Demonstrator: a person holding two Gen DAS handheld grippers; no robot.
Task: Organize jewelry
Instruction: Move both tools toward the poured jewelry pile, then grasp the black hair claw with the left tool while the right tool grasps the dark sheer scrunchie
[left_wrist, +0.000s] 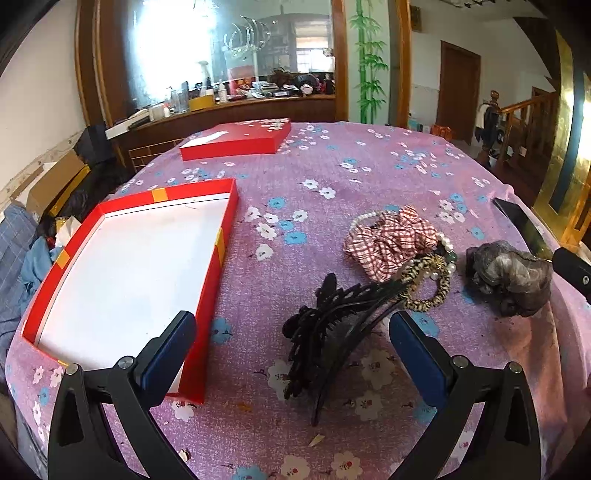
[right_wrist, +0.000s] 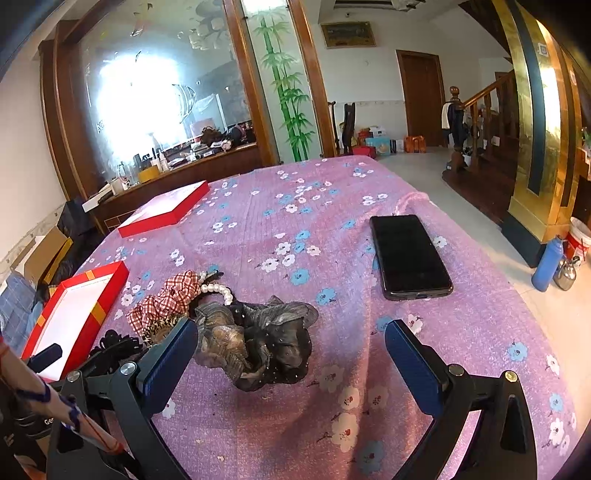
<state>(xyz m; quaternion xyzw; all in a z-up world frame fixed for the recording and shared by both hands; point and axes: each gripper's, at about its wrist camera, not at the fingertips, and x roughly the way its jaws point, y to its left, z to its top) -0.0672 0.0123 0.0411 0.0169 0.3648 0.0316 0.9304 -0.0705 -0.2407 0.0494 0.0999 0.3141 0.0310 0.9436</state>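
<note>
A shallow red box (left_wrist: 221, 229) with a white floor lies open at the left of the purple flowered cloth. My left gripper (left_wrist: 291, 345) is open, its fingers either side of a black claw hair clip (left_wrist: 325, 332). Behind the clip lie a leopard-print hair tie (left_wrist: 430, 284), a red checked scrunchie (left_wrist: 391, 240) and a pearl bracelet (left_wrist: 364, 218). A dark grey scrunchie (left_wrist: 511, 277) sits further right. In the right wrist view my right gripper (right_wrist: 291, 354) stands open, with the dark grey scrunchie (right_wrist: 258, 339) near its left finger. The red box (right_wrist: 92, 314) shows at the left.
The box's red lid (left_wrist: 236, 142) lies at the table's far left. A black phone (right_wrist: 408, 256) rests on the cloth at the right. The table edge drops to a tiled floor on the right, where a blue bottle (right_wrist: 546, 266) stands. A sleeve (right_wrist: 44, 402) crosses the lower left.
</note>
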